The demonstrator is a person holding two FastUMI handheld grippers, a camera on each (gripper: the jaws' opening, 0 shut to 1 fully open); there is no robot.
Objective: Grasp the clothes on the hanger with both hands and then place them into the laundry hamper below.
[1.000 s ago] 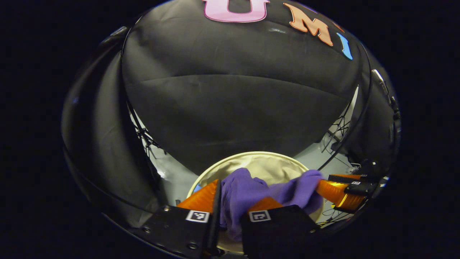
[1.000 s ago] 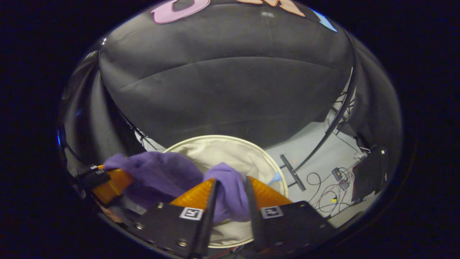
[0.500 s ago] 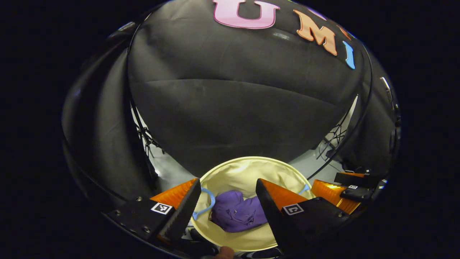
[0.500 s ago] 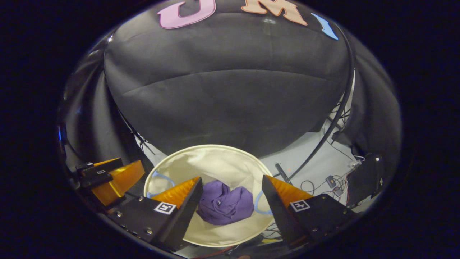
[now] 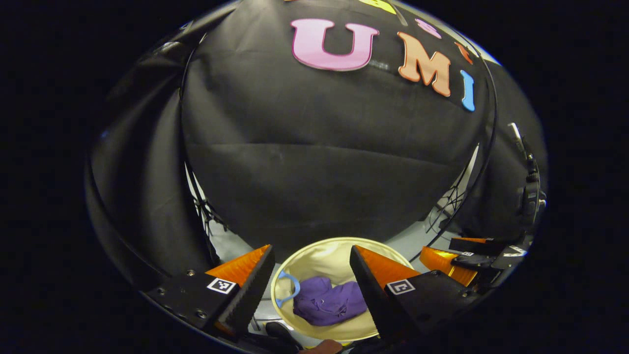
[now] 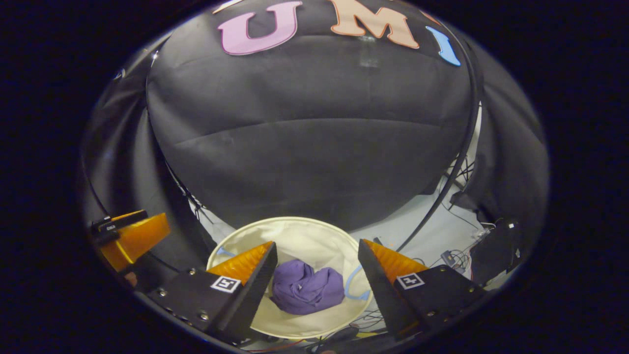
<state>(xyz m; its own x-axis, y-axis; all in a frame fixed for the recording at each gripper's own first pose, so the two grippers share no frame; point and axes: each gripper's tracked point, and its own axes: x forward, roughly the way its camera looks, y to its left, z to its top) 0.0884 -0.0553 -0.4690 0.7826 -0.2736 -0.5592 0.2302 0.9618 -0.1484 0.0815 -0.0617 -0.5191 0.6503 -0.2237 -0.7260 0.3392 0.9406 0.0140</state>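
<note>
A crumpled purple garment (image 5: 327, 305) (image 6: 307, 293) lies at the bottom of a round cream laundry hamper (image 5: 339, 255) (image 6: 295, 233) with light blue handles. My left gripper (image 5: 310, 255) hangs open above the hamper, nothing between its fingers. My right gripper (image 6: 317, 250) is open too, above the same hamper, and the garment lies well below its fingers. In the left gripper view the right gripper (image 5: 454, 255) sits off at the lower right. In the right gripper view the left gripper (image 6: 132, 236) sits at the far left.
The hamper stands on a pale floor (image 6: 432, 236) in front of the black booth wall. Loose cables and small devices (image 6: 454, 255) lie on the floor to the right. Thin black frame poles (image 6: 442, 196) run up the booth's sides.
One second ago both grippers were shut on the purple garment over the hamper. Both have opened, the garment has dropped into the hamper, and both grippers have risen away from it.
</note>
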